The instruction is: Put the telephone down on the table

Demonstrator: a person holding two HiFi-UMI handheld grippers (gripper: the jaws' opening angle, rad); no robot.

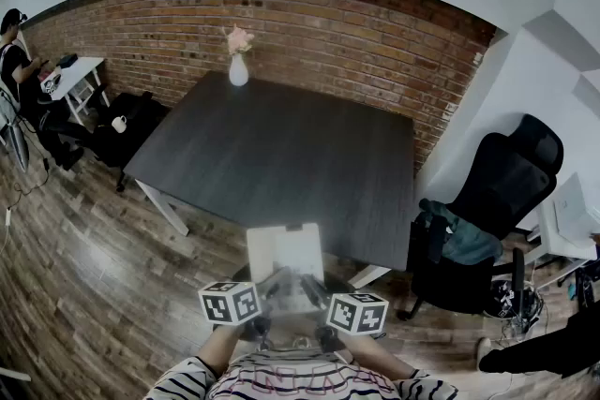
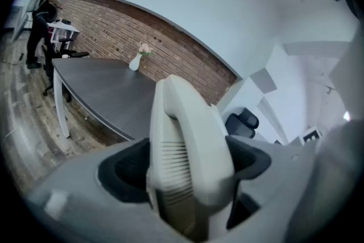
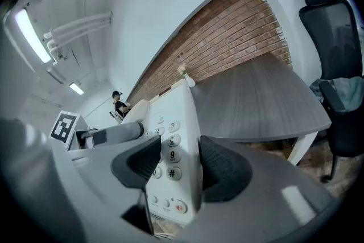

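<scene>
A white desk telephone (image 1: pixel 286 250) hangs in the air just short of the near edge of the dark table (image 1: pixel 281 155), carried between both grippers. My left gripper (image 1: pixel 269 291) is shut on its handset side: in the left gripper view the cream handset (image 2: pixel 187 139) fills the gap between the dark pads (image 2: pixel 122 171). My right gripper (image 1: pixel 319 295) is shut on the keypad side, where the pads (image 3: pixel 224 168) clamp the telephone (image 3: pixel 173 162) across its number keys. The table (image 2: pixel 108 94) (image 3: pixel 256 105) lies ahead of and below the phone.
A white vase with a pink flower (image 1: pixel 239 61) stands at the table's far edge by the brick wall. A black office chair (image 1: pixel 502 192) with a teal cloth (image 1: pixel 459 241) stands to the right. At the far left a person (image 1: pixel 19 61) is by a white desk (image 1: pixel 80 75).
</scene>
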